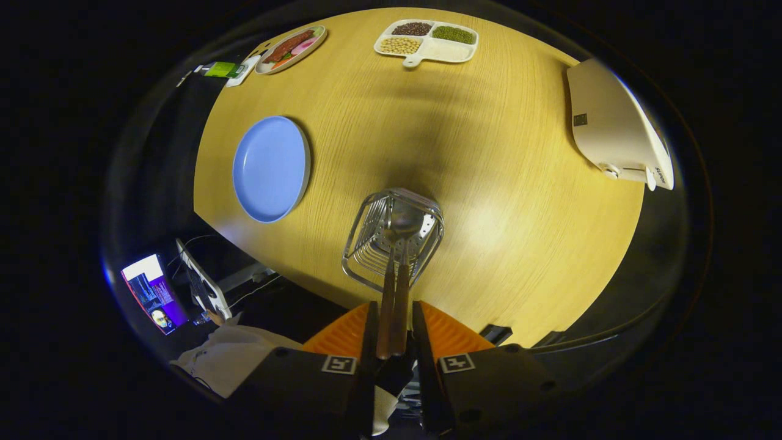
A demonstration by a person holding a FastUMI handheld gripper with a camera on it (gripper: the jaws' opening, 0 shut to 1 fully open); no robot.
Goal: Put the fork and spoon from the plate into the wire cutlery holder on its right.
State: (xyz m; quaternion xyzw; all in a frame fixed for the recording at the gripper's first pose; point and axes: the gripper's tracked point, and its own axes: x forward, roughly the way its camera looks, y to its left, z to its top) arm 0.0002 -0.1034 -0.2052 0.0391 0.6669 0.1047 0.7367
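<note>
- Gripper view rode on the gripper point(391, 342), looking steeply down along its fingers.
- It hung close above the wire cutlery holder point(394, 238), table point(501, 183) beyond.

Almost nothing here can be read. The white appliance point(617, 131) at the desk's point(489, 153) right edge carries a small dark square label on its top and a short dark word along its near rim, both too small and bent to make out. Each of the two black gripper point(394, 333) blocks bears a square black-and-white coded marker point(339, 364), a pattern and not lettering. The green packet point(220, 69) at the desk's far left corner shows no legible print.
</note>
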